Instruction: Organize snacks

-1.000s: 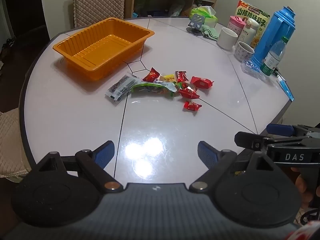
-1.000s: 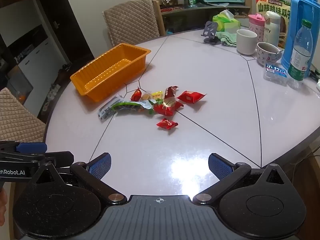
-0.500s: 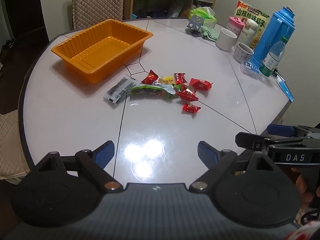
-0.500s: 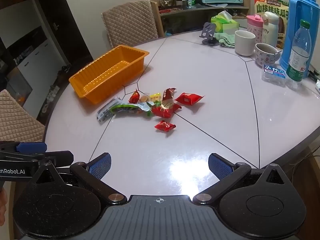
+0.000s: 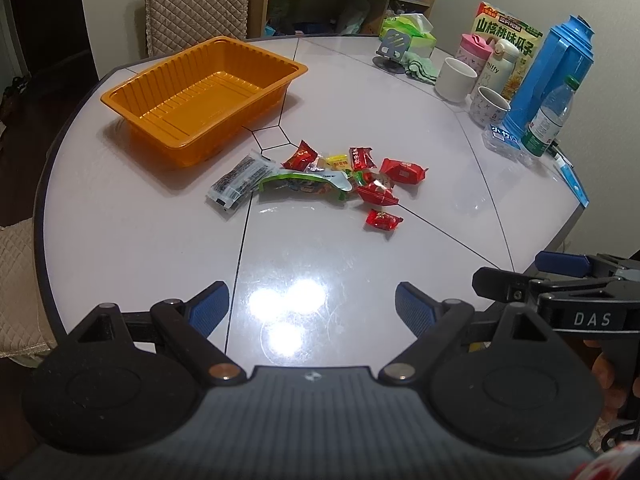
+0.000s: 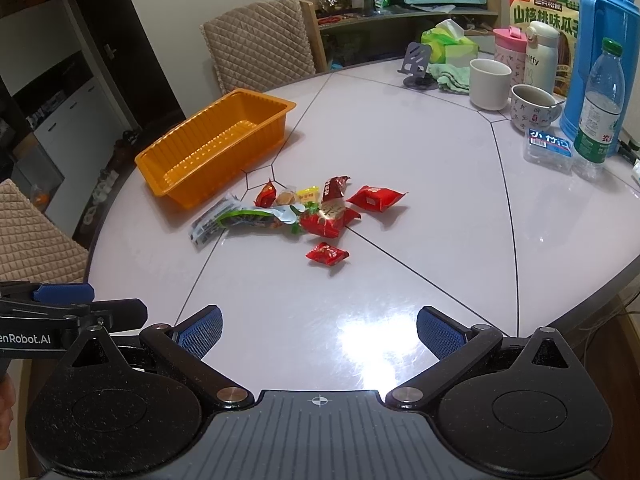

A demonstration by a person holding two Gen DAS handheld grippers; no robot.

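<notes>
An empty orange tray (image 5: 144,92) (image 6: 160,152) stands at the table's far left. Just right of it lies a pile of snacks: a black-and-white packet (image 5: 240,179) (image 6: 210,222), a green packet (image 5: 304,182) (image 6: 256,218), several red candies (image 5: 402,171) (image 6: 376,198) and a yellow one (image 5: 338,162) (image 6: 308,195). One red candy (image 5: 383,220) (image 6: 327,254) lies apart, nearest me. My left gripper (image 5: 312,310) and right gripper (image 6: 320,330) are open and empty above the table's near edge, well short of the snacks.
At the back right stand a blue thermos (image 5: 552,68) (image 6: 600,52), a water bottle (image 6: 600,100), mugs (image 6: 490,84), a snack box (image 5: 508,36), a phone stand (image 6: 418,66) and tissues (image 6: 448,42). Padded chairs (image 6: 260,44) stand behind and to the left.
Both grippers have drawn back and up slightly; the snacks and tray look a little farther off. Nothing on the table has moved.
</notes>
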